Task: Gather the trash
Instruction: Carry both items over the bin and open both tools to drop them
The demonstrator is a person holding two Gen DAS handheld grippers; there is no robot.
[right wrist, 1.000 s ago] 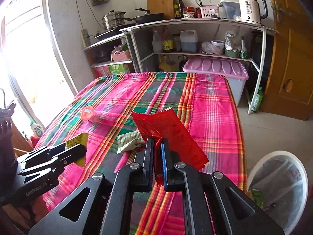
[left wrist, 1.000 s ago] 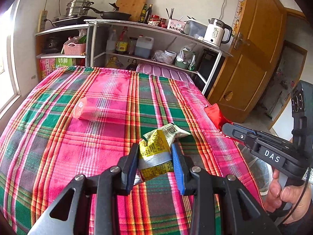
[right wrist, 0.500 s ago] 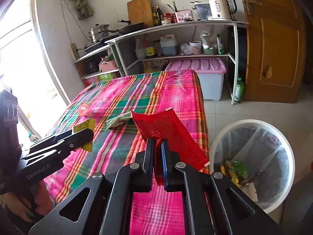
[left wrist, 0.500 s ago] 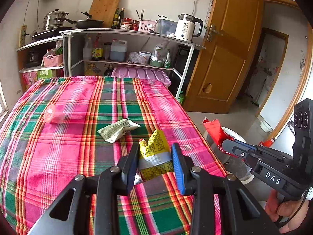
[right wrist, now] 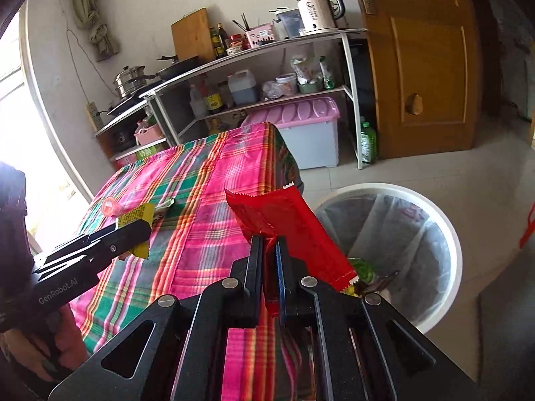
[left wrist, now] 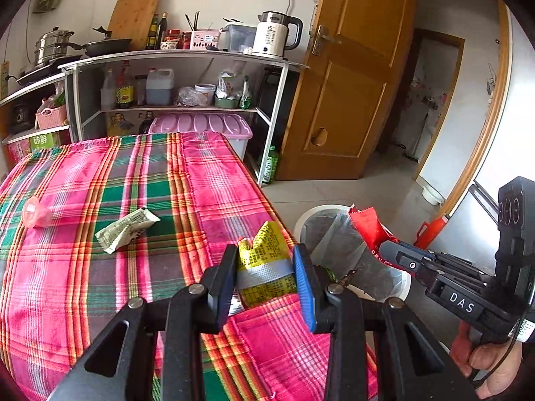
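Kitchen storage shelving (left wrist: pixel 187 67) fills the far wall at twelve o'clock, with a wooden door (left wrist: pixel 351 77) at one o'clock. Nearer, a table under a pink and green plaid cloth (left wrist: pixel 100 267) takes up the left of the left wrist view. On the floor at the table's three o'clock edge stands a white trash bin (right wrist: pixel 448 234) lined with clear plastic, some wrappers lying in its bottom. The right gripper (right wrist: pixel 269 244) is pinched tight on a red wrapper (right wrist: pixel 287 220), near one end, and holds it just at the bin's rim. The left gripper (left wrist: pixel 264 267) is clamped across the middle of a yellow wrapper (left wrist: pixel 264 254), at the table's edge beside the bin. Both wrappers look feather-light, thin, crinkly and likely slippery, so a pinch well in from the edge suits them. Two pieces lie on the cloth at ten o'clock: a pale wrapper (left wrist: pixel 125 229) and a small pink plastic cup (left wrist: pixel 35 214).
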